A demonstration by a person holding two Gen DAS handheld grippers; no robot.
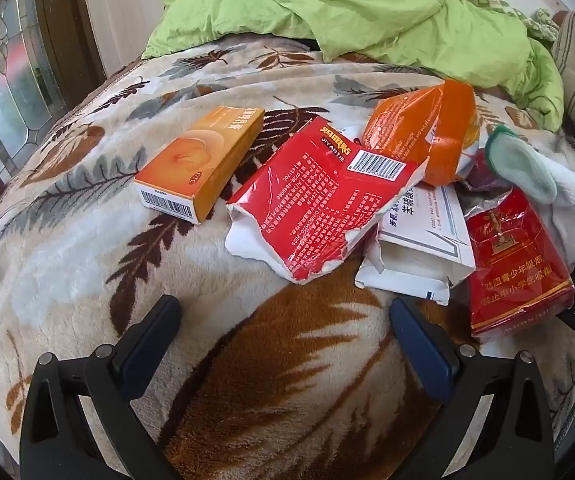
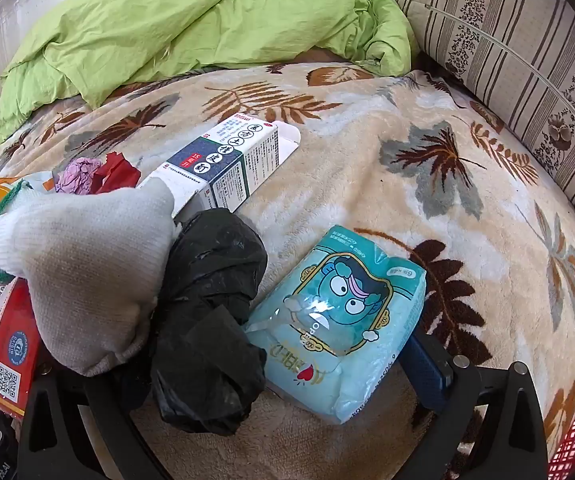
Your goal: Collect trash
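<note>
Left wrist view: the left gripper [image 1: 285, 320] hovers over a leaf-patterned blanket [image 1: 67, 240] on the bed, its jaws wide with nothing between them. Just ahead lies the trash: an orange box [image 1: 199, 164], a torn red packet [image 1: 319, 200], an orange wrapper [image 1: 419, 136], a white box [image 1: 419, 248] and a red cigarette pack [image 1: 519, 268].

Right wrist view: the right gripper [image 2: 275, 364] also has wide jaws. A black plastic bag [image 2: 211, 320] and a blue tissue pack [image 2: 339, 320] lie between them, ungripped. A white glove [image 2: 83, 272] rests beside the bag, a white and blue carton [image 2: 223, 164] beyond.
</note>
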